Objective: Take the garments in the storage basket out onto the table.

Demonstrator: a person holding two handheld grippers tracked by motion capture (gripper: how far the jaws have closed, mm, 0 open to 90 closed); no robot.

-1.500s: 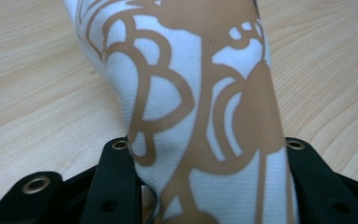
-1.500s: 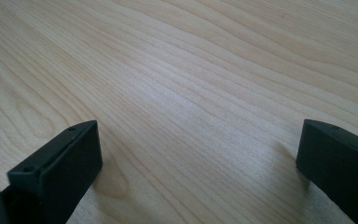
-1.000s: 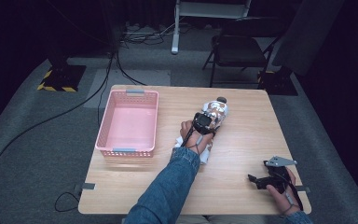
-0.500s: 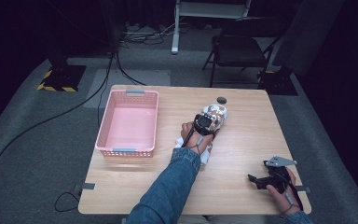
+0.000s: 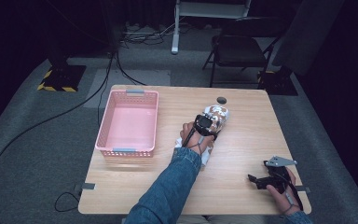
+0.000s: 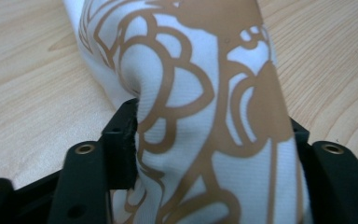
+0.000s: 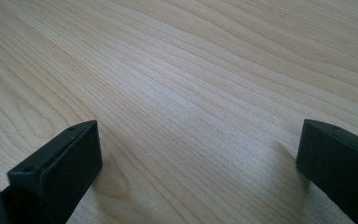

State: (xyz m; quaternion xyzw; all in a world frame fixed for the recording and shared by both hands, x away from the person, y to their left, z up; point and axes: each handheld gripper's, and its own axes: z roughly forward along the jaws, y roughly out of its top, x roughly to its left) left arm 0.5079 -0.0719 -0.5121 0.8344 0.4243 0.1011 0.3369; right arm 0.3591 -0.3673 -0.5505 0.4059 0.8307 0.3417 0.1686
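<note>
A white cloth with a brown pattern (image 5: pixel 218 113) lies bunched on the wooden table (image 5: pixel 247 140), right of centre. My left gripper (image 5: pixel 212 123) is at the cloth's near end. In the left gripper view the cloth (image 6: pixel 205 70) fills the gap of my left gripper (image 6: pixel 214 126). Its jaws have just been opening, and the loose fabric still touches both. My right gripper (image 5: pixel 254 179) rests near the table's front right corner. In the right gripper view my right gripper (image 7: pixel 198 154) stands open over bare wood, with nothing between its jaws.
An empty pink basket (image 5: pixel 103 126) stands on the left half of the table. A small dark round spot (image 5: pixel 221 100) sits near the far edge, behind the cloth. A folding chair (image 5: pixel 235 46) stands beyond the table.
</note>
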